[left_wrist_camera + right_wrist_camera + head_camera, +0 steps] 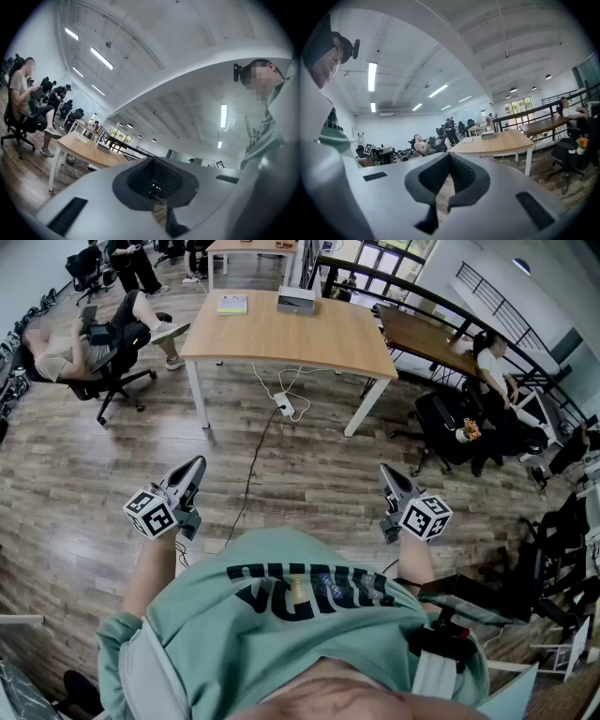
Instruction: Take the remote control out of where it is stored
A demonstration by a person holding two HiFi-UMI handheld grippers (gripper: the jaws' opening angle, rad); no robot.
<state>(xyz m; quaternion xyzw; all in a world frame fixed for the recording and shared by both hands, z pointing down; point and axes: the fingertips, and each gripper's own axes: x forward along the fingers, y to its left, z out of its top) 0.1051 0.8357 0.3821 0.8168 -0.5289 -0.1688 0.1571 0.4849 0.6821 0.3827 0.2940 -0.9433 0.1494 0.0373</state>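
Two grippers, held apart over the wood floor (309,474), near the person's green shirt (281,615): left gripper (198,463), jaws pressed together, nothing between them; right gripper (385,470), likewise. One table (281,338), far centre, with a book (232,304) and a grey box (295,302) at its far edge. One power strip (284,407) on the floor below. The remote control cannot be made out in any view.
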